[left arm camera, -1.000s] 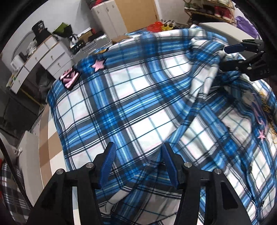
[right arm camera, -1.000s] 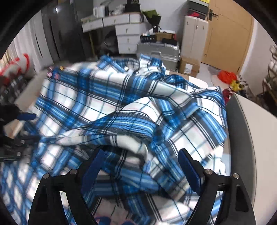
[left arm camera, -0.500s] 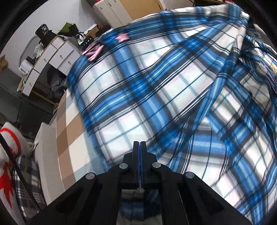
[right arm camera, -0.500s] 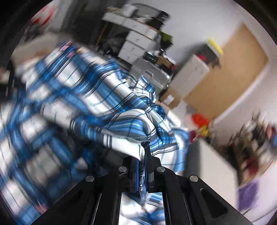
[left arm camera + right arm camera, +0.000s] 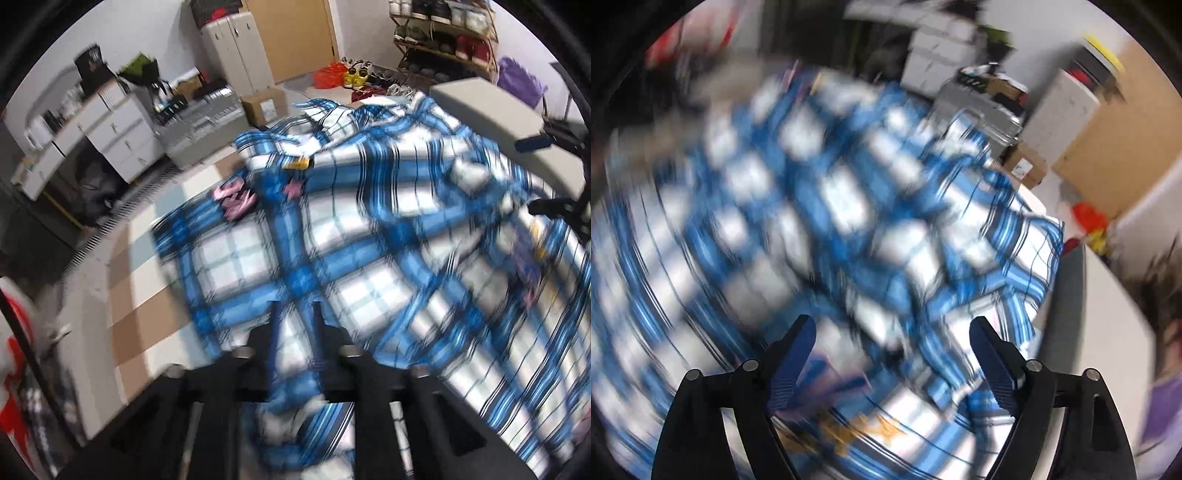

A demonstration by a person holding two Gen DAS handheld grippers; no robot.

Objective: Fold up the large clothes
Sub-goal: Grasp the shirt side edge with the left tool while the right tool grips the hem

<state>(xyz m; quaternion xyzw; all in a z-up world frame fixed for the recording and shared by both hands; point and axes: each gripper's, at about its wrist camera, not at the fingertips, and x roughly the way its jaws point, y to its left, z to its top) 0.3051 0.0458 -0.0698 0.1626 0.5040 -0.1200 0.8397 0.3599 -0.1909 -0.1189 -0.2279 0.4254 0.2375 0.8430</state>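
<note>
A large blue and white plaid shirt with pink patches lies spread over the checked table. My left gripper is at its near edge, jaws slightly apart with a strip of the shirt between them. The right gripper shows at the far right in the left wrist view, open over the shirt's right side. In the blurred right wrist view the shirt fills the frame and my right gripper is wide open and empty above it.
White drawers, a silver case and a cardboard box stand beyond the table. A shoe rack is at the back right. A grey panel borders the shirt on the right.
Both grippers were shut on shirt folds half a second ago. The right gripper has let go and opened wide. The left jaws have parted slightly and the shirt has dropped flatter.
</note>
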